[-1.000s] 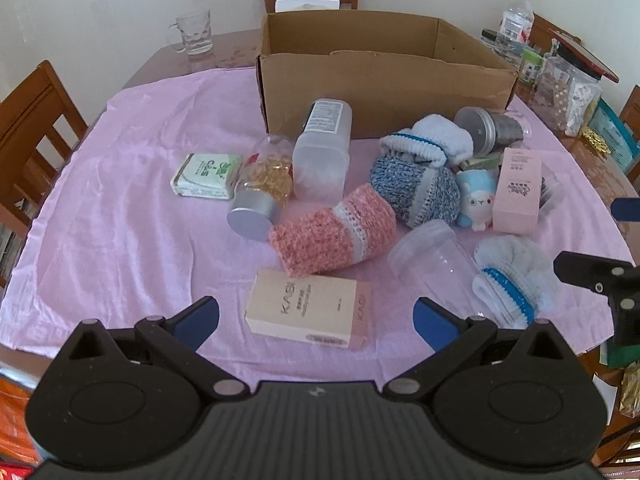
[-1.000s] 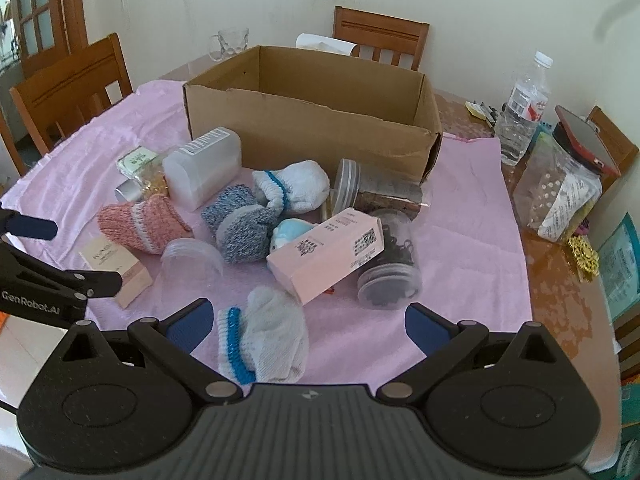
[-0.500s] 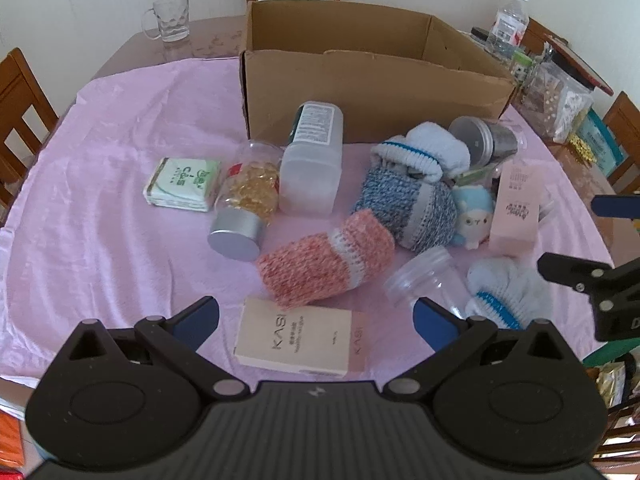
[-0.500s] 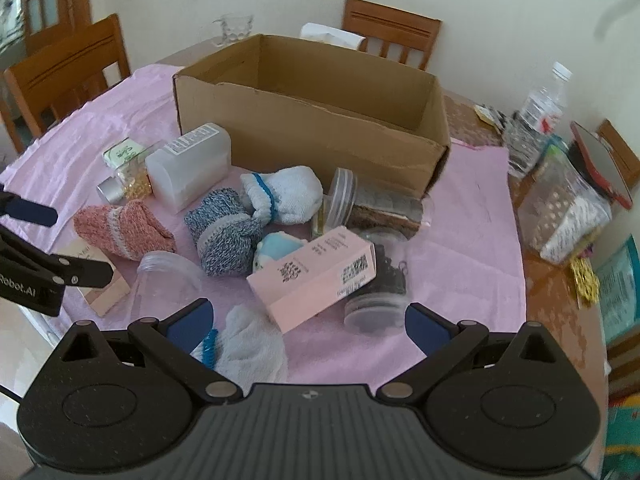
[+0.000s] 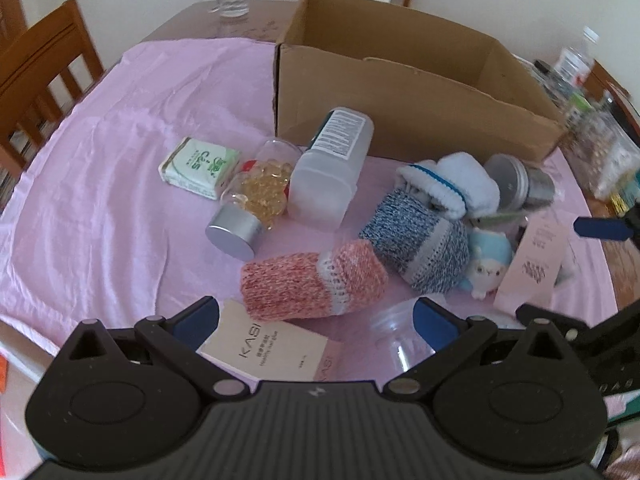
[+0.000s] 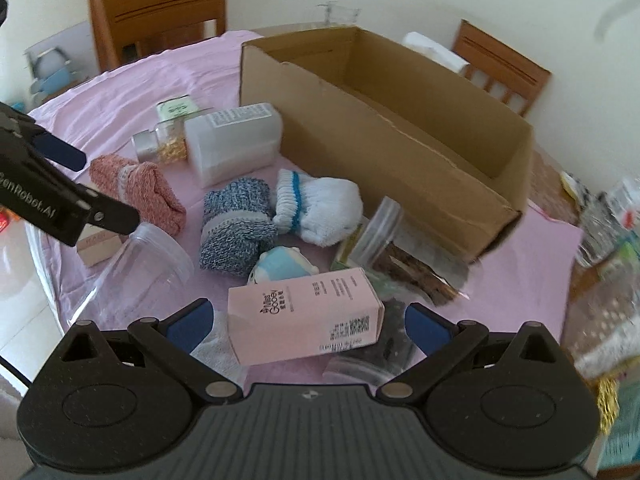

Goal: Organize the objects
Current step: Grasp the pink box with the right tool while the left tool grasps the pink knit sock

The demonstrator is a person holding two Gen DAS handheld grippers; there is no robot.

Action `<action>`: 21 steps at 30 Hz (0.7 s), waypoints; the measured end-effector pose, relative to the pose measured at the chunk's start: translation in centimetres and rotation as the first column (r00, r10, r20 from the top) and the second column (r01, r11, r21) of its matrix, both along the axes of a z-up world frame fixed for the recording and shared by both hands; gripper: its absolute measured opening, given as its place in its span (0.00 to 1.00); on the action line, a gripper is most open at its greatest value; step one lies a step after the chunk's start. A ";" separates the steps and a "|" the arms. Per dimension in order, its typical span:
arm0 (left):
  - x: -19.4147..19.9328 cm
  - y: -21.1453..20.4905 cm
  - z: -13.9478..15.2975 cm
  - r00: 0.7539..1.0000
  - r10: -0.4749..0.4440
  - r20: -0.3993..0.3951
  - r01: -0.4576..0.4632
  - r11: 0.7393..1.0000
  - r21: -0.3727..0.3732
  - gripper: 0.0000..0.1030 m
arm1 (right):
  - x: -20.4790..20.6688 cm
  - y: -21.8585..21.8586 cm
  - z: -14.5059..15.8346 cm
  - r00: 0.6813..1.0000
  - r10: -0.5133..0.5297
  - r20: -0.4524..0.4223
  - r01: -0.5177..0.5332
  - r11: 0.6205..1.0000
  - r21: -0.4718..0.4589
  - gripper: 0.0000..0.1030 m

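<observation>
listing from the near edge outward: left gripper, jaws spread wide and empty, poised over a beige box lying flat at the table's front; right gripper, jaws likewise apart and holding nothing, with a pink box lying between its fingertips but not pinched. beside these, a clear plastic cup on its side and a white sock partly hidden under the right gripper. next row: a pink knitted sock, a blue-grey knitted sock, a small blue plush toy, a clear jar of dark sticks on its side. further back: a white sock with a blue band, a bottle of golden capsules with a silver cap, a frosted white container tipped over, a green-and-white packet, a metal-lidded tin. all rest on a pink cloth covering the table. farthest: an open cardboard box, its visible interior bare, though the floor near the front wall is hidden. judged status: sorting not begun, nothing yet in the cardboard box, every item still loose on the cloth; whole lot remains to be packed, nearest boxes likely first.
</observation>
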State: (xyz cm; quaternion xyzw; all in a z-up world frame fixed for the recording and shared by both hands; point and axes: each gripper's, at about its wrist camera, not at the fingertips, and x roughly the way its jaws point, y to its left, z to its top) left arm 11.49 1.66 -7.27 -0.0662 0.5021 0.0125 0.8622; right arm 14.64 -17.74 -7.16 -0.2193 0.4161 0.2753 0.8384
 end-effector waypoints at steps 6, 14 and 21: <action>1.2 -0.1 -0.7 0.996 0.087 -0.023 -0.088 0.996 -0.030 0.99 | 0.6 0.1 -0.9 0.997 0.070 -0.029 -0.070 0.998 0.009 1.00; 2.2 -0.1 -1.2 0.992 0.124 -0.033 -0.125 0.992 -0.023 0.97 | 0.7 0.5 -1.5 0.990 0.134 -0.034 -0.134 0.991 -0.001 1.00; 2.6 0.0 -1.5 0.994 0.107 -0.036 -0.108 0.994 -0.022 0.84 | 0.7 0.7 -1.5 0.989 0.145 -0.033 -0.146 0.989 -0.015 0.89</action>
